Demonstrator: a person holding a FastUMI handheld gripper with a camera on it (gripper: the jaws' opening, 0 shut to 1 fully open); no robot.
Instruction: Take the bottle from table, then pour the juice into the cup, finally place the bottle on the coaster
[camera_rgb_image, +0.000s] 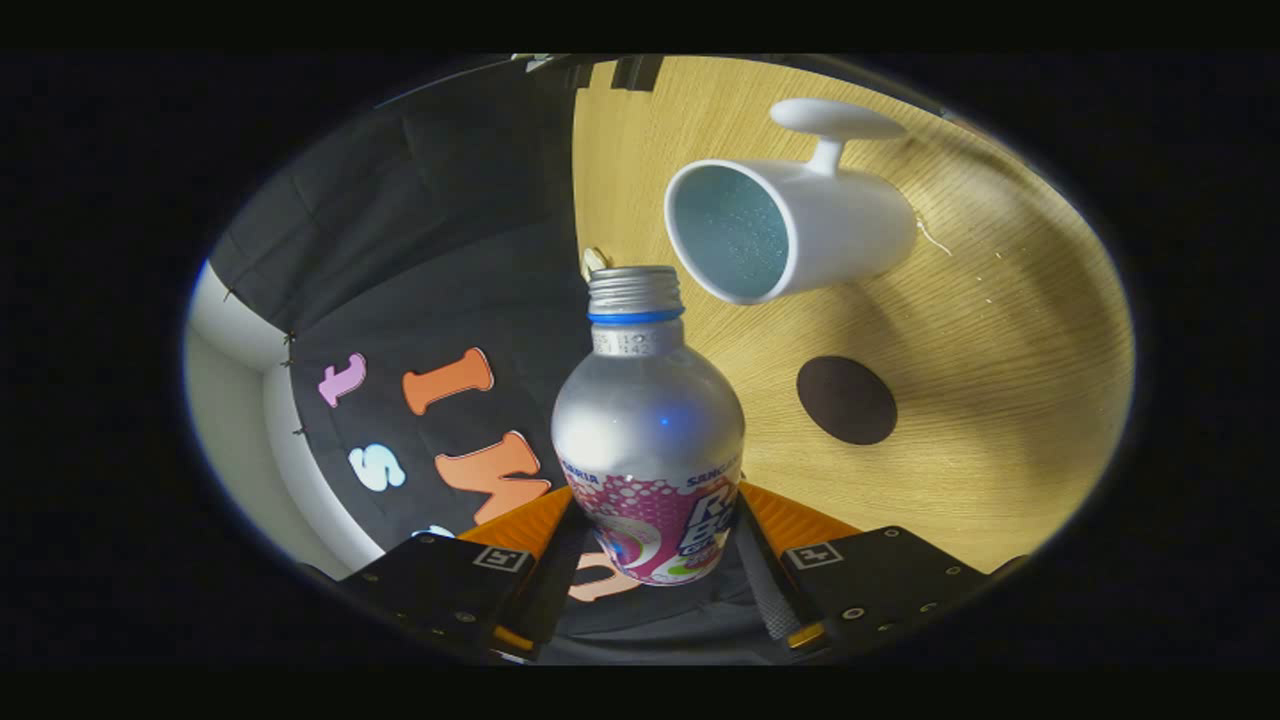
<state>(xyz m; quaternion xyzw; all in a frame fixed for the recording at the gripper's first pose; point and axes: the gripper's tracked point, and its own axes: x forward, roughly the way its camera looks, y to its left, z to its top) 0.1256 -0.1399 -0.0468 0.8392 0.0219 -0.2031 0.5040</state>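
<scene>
Gripping the bottle (648, 440) low on its labelled body, the gripper (650, 580) has one finger pressed to each side of it. The bottle is uncapped, its threaded neck with a blue ring pointing toward the cup (790, 228). The view is rolled, so the wooden tabletop (1000, 400) rises like a wall beyond the fingers. The white cup with a handle stands on it just past the bottle's mouth, its opening facing the camera. A dark round coaster (846, 400) lies on the wood near the cup, beside the bottle's shoulder.
</scene>
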